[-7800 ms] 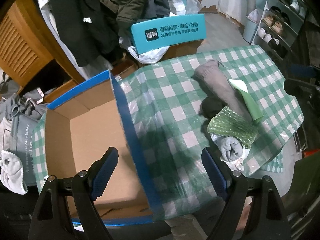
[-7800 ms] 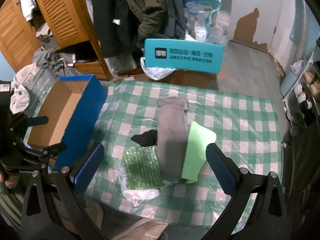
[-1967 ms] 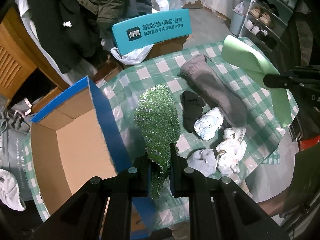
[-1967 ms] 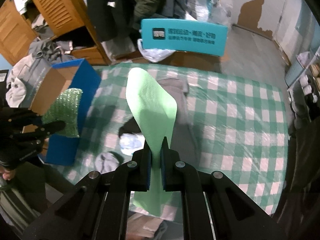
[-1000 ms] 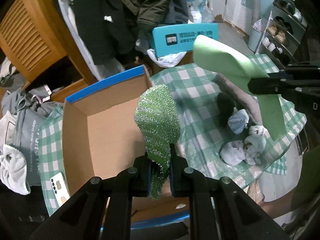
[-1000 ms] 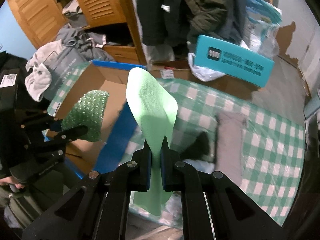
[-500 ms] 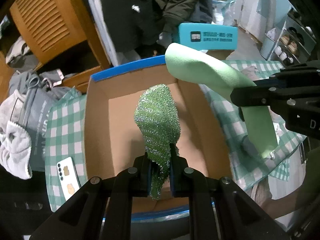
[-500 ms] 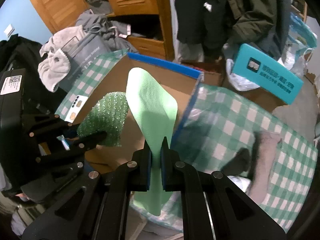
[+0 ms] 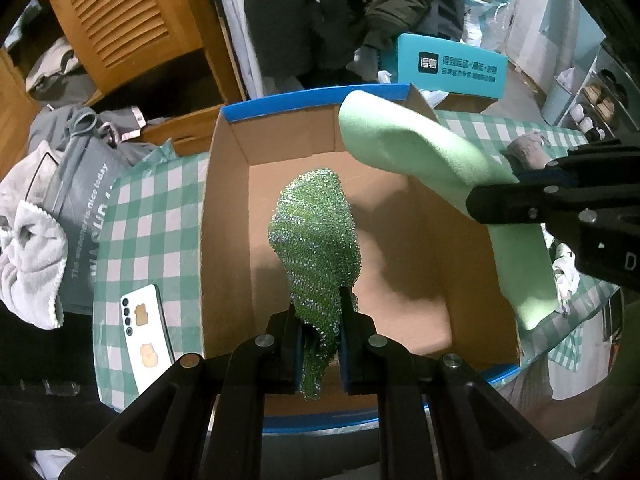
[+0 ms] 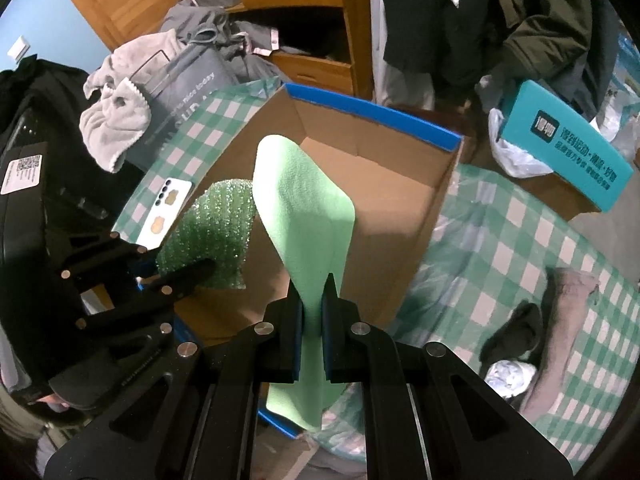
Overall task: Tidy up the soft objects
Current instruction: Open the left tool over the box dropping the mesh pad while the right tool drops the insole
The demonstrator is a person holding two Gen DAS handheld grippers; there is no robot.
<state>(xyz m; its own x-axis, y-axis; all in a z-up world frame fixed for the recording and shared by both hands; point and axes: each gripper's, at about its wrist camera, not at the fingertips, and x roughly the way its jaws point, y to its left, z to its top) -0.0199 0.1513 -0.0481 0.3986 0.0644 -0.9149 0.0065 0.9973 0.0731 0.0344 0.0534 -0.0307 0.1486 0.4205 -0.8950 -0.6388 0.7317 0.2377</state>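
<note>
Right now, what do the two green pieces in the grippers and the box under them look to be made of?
Sparkly green piece: probably metallic-thread scouring mesh; knobbly and glittering. Pale green cloth: likely microfibre or fleece; matt, soft folds. Box: corrugated cardboard, plain brown inside, blue rim.

- My left gripper (image 9: 320, 338) is matte black, two flat arms converging toward the fingers, each with blue pads on the inner faces.
- Round silver screw heads dot its arms, two on each side.
- My right gripper (image 10: 313, 312) is the same build: black arms, blue pads, silver screws in pairs.
- In the left wrist view, the right gripper's black body carries a white letter "D" near the frame's edge.
- In the right wrist view, the left gripper's housing bears a white label with a QR code and small print.
</note>
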